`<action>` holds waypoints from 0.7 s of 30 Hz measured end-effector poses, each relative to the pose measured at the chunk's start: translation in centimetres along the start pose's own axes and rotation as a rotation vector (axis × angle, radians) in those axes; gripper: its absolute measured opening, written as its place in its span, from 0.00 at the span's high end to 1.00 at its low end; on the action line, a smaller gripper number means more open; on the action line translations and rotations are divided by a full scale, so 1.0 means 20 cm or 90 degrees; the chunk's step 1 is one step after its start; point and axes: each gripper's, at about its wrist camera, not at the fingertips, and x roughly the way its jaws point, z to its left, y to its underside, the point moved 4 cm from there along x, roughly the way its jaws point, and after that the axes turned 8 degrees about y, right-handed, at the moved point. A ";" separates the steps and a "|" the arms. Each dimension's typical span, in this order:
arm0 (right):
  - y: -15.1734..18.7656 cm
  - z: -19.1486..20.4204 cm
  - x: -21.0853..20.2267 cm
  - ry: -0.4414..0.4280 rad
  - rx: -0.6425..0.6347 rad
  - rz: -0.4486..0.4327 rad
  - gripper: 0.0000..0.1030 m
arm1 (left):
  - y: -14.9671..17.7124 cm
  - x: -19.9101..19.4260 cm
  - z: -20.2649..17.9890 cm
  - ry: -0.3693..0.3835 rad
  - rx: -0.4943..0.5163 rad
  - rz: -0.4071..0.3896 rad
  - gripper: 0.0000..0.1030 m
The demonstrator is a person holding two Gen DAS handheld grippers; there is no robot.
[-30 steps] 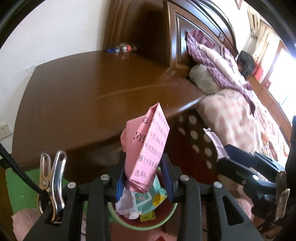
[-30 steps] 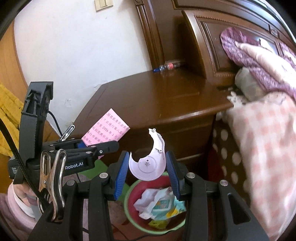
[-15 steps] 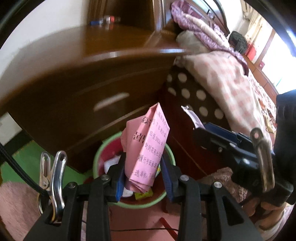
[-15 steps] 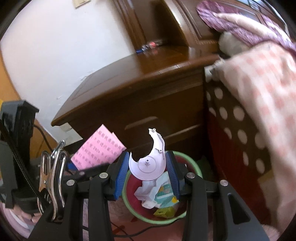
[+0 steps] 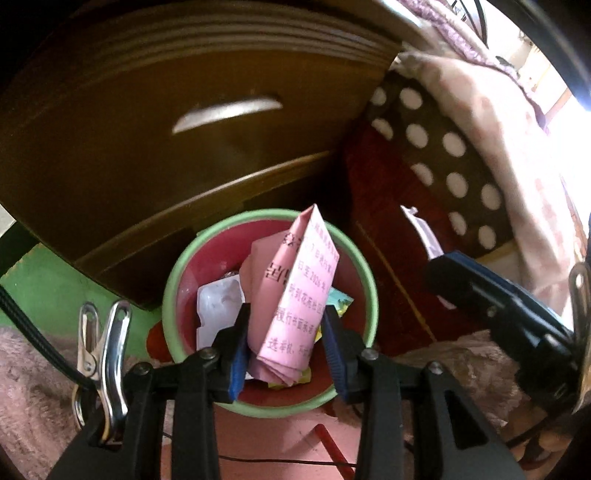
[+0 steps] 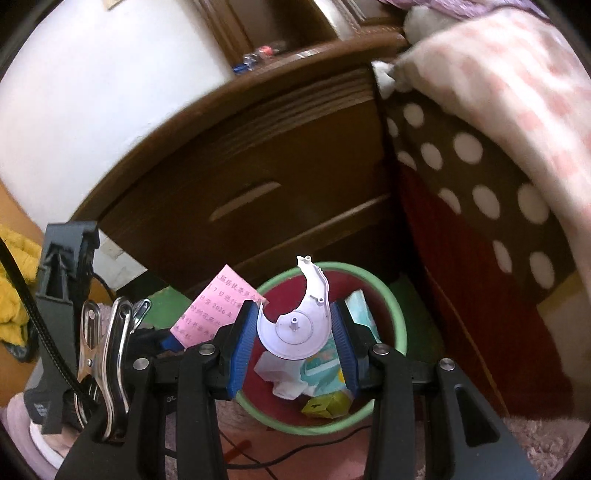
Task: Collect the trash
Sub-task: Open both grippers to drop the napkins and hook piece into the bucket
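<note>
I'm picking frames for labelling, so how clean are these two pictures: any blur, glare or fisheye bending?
Left wrist view: window light upper right is blown out, the nightstand is dark and smeared, the pink paper and left gripper are sharp. Right wrist view: more evenly lit, blanket and nightstand soft, the white plastic piece crisp; both views bend straight edges and have black corners.

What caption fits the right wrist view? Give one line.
Right hand-held gripper holds a white plastic piece above the trash bin.

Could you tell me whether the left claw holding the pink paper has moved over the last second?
Yes. The left claw has dropped from nightstand-top level toward the bin.
</note>
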 end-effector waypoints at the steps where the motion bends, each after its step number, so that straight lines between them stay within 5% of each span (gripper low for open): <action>1: 0.01 -0.02 0.02 0.006 0.009 0.008 0.60 | 0.01 0.02 0.01 -0.005 -0.002 0.007 0.63; 21: 0.09 -0.07 0.24 0.015 0.034 0.108 0.60 | 0.05 0.25 0.15 -0.019 -0.039 0.066 0.58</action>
